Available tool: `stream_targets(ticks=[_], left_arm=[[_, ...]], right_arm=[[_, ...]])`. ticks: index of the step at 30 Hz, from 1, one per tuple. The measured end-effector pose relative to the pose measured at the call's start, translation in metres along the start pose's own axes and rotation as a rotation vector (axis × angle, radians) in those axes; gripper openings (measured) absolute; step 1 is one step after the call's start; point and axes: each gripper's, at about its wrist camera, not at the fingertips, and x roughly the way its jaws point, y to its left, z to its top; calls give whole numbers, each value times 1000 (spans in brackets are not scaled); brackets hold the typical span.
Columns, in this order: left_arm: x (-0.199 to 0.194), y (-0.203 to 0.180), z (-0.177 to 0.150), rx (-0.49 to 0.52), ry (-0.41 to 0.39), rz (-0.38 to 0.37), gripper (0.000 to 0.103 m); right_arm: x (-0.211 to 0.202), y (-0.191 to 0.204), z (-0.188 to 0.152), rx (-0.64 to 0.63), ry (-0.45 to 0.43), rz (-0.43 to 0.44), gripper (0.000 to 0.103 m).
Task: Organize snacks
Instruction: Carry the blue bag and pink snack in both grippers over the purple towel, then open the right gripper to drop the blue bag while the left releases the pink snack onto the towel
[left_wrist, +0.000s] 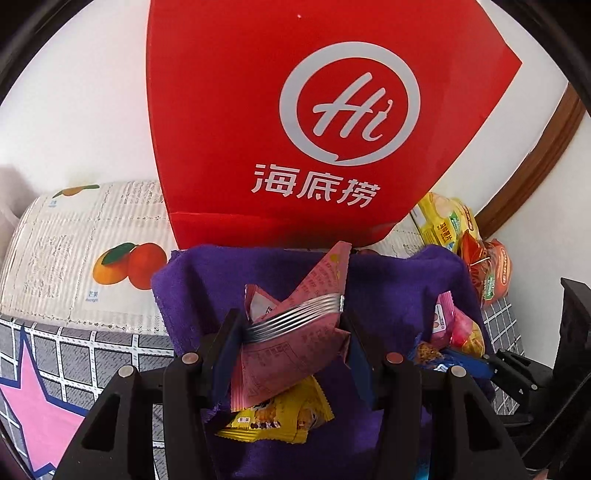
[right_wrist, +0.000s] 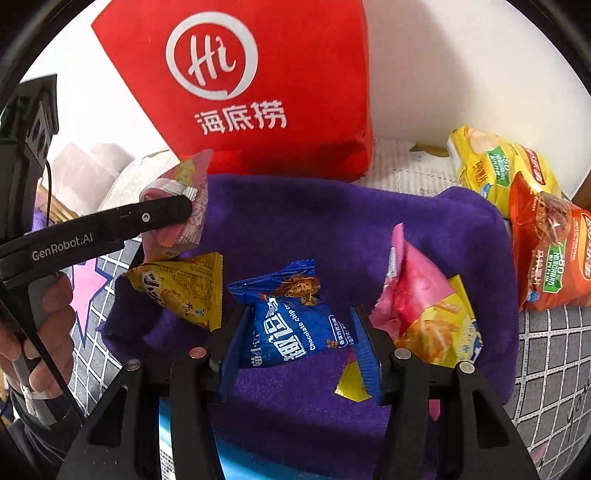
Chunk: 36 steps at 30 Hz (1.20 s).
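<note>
Left gripper (left_wrist: 291, 332) clamped a pink snack packet (left_wrist: 295, 339) above the purple cloth (right_wrist: 295, 221); right gripper (right_wrist: 295, 332) clamped a blue cookie packet (right_wrist: 291, 328). Both judged light, crinkly, slippery, contents crushable; grip sealed edges. Red bag (right_wrist: 258, 92) stood behind.

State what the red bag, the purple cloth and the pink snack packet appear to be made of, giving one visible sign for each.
Red bag: likely coated paper; smooth, faintly glossy, with a sharp fold along its base.
Purple cloth: soft napped fabric, perhaps fleece or towelling; matte, fuzzy surface and thick rounded edges.
Pink snack packet: thin plastic film, probably foil-lined; it crinkles and shows a silvery ribbed seal.
</note>
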Motion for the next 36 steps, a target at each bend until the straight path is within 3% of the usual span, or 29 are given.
stream_targets(ticks=[16,22,26,36], left_arm=[[7,1,-3,10,50,-5,54],[9,-1,-4,13,69,-17,55],[9,-5,-4,21,67,-15,56],[1,-18,-6,52,50,-15,62]], right_arm=[[17,8,-2,-44,55,-24,54],[19,11,-2,-59,76,-17,60],[8,12,-2,-73,42,0,69],[-41,6,1,-48,-97,-7,70]])
